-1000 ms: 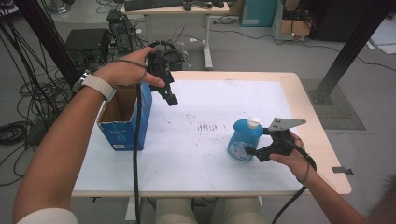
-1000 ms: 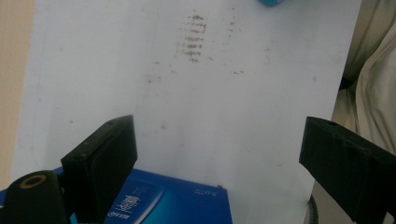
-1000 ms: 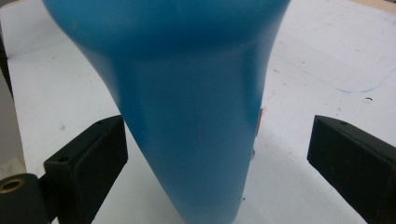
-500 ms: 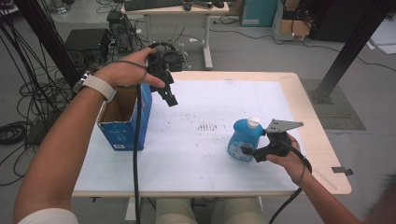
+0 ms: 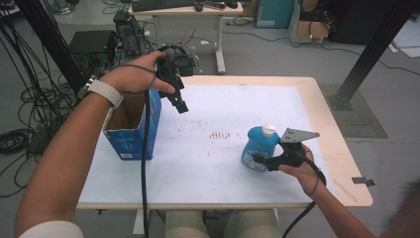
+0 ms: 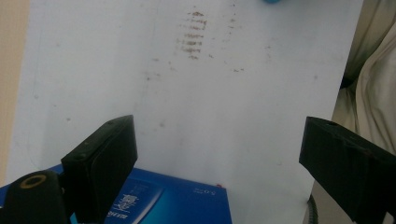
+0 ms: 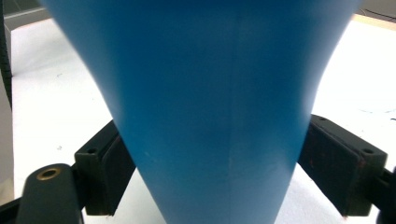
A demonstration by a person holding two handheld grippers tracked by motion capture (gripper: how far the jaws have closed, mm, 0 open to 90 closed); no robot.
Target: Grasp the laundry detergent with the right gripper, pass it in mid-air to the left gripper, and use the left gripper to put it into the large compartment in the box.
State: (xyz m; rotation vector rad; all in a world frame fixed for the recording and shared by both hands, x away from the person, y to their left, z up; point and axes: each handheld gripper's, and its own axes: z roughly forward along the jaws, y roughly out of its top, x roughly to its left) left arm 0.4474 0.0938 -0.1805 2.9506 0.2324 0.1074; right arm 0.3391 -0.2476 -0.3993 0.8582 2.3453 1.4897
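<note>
A blue bottle [image 5: 257, 146] with a white cap stands upright on the white table [image 5: 223, 104] at the right front. My right gripper [image 5: 261, 159] is shut on the bottle's lower body from the right. In the right gripper view the bottle [image 7: 210, 93] sits between both pads, and the right gripper [image 7: 210, 158] presses it on either side. My left gripper [image 5: 177, 99] hangs open in the air beside an open blue cardboard box [image 5: 131, 124]. In the left gripper view the left gripper [image 6: 219, 154] has wide jaws holding nothing, over the box's edge [image 6: 163, 205].
Brown smudges [image 5: 220, 134] mark the table's middle. The box stands at the table's left edge. Behind the table are a desk [image 5: 188, 10], cables and black equipment [image 5: 94, 44]. A black frame post [image 5: 369, 49] stands at the back right. The person's knees show below the front edge.
My right gripper has shifted slightly left against the bottle. The left gripper and the box have stayed put.
</note>
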